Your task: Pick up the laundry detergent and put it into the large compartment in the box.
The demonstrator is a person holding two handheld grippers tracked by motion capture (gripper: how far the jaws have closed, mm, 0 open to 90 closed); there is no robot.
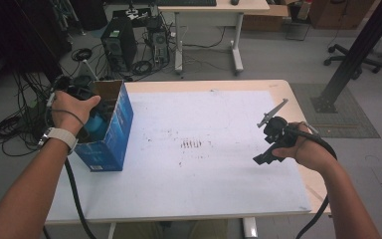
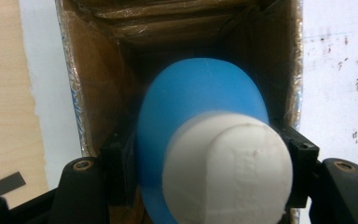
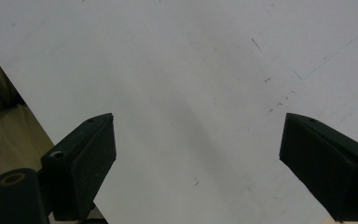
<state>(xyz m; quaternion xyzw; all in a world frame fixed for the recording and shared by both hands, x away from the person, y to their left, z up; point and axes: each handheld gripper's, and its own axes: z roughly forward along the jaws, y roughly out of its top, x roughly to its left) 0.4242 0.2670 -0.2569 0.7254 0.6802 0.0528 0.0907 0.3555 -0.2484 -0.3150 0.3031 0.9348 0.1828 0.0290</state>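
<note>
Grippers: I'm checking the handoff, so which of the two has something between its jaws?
The left gripper, clamped on the blue bottle with a white cap inside the cardboard box; the right gripper hangs open.

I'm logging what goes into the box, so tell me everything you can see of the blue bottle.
The blue bottle looks like smooth plastic, with a rounded body and a white, faintly ribbed cap. It points bottom-first into the open cardboard box, cap toward the camera. The left claw is shut on it, black pads on either side near the cap. Any label is out of sight.
</note>
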